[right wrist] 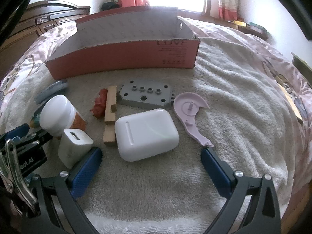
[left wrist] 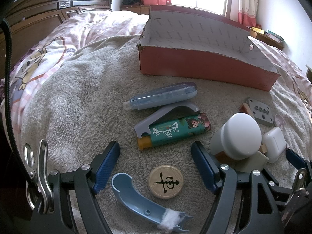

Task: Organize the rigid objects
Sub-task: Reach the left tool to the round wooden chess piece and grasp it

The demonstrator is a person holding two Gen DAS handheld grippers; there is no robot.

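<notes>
A red cardboard box (left wrist: 204,68) (right wrist: 124,52) lies open at the back of the towel. My left gripper (left wrist: 156,148) is open, with nothing between its fingers; just past the tips lie a green lighter (left wrist: 173,131), a grey plastic shell (left wrist: 161,115) and a blue correction-tape case (left wrist: 161,96), and below them a wooden chess piece (left wrist: 165,181) and a blue shell half (left wrist: 140,197). My right gripper (right wrist: 152,156) is open around empty towel; a white earbud case (right wrist: 146,134) lies just ahead of its tips. A white charger block (right wrist: 74,144) touches its left finger.
A white-capped jar (left wrist: 239,136) (right wrist: 56,115), a grey drilled metal block (right wrist: 146,95) (left wrist: 259,113), a wooden stick (right wrist: 110,115), a red piece (right wrist: 100,103) and a pink plastic shell (right wrist: 189,109) lie on the beige towel (right wrist: 234,117). A wooden headboard (left wrist: 48,13) stands behind the bed.
</notes>
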